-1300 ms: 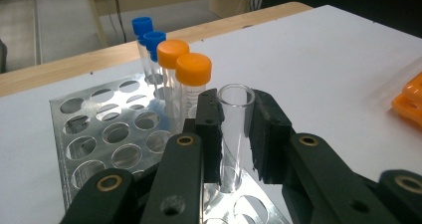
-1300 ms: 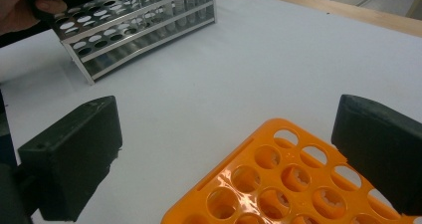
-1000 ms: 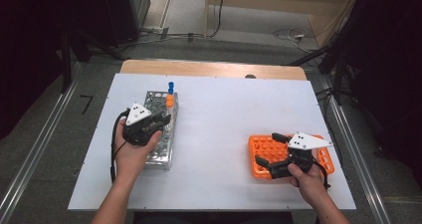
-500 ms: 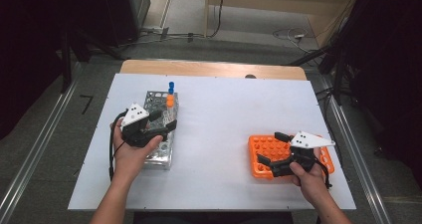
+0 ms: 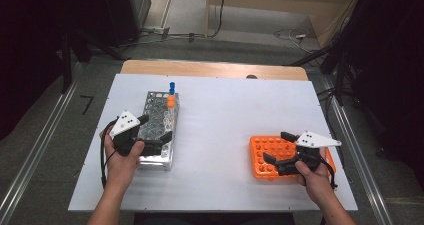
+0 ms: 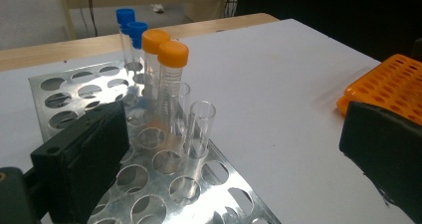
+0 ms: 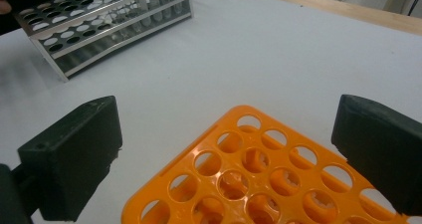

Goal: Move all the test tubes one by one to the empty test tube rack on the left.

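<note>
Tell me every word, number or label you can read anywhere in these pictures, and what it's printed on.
No text can be read anywhere.
The orange-capped tube in the metal rack carries faint graduation marks, too small and blurred to read.
The blue-capped tubes, the uncapped clear tubes, the orange rack and the white table bear no visible lettering.
The left gripper and the right gripper show no label or brand.

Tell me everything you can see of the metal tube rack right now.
The metal tube rack is a shiny, aluminium-looking frame of stacked plates pierced with rows of round holes. It stands flat on the white table, left of centre. At its far end it holds two blue-capped tubes, two orange-capped tubes and two uncapped clear tubes. The left gripper hovers open over its near end.
</note>
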A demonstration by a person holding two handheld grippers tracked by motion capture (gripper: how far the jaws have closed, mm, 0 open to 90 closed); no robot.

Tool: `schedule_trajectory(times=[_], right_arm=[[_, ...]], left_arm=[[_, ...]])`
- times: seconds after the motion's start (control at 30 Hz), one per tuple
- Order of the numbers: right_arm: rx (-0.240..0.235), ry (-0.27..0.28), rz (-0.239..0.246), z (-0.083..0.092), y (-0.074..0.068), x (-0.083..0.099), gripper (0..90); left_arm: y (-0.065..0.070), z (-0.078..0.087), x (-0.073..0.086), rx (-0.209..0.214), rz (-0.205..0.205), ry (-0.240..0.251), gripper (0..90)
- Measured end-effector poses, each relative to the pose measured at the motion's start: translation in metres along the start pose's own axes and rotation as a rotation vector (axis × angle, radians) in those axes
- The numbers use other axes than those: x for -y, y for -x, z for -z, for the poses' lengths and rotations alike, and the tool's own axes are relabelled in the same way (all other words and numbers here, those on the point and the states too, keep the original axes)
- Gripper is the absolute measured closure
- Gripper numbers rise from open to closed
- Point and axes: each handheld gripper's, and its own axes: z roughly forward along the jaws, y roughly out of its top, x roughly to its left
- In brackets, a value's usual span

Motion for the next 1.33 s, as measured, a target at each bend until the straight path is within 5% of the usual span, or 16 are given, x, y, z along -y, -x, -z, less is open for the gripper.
schedule_trajectory(times=[0.9,1.33], right_arm=[[0.072,0.002,-0.038,0.012,0.035,0.013,0.0],[0.079,-0.01,-0.048,0.012,0.042,0.015,0.0]], left_arm=[[-0.025,0.056,0.032,-0.05,0.03,0.055,0.0],[-0.029,0.055,0.036,-0.039,0.038,0.046,0.0]])
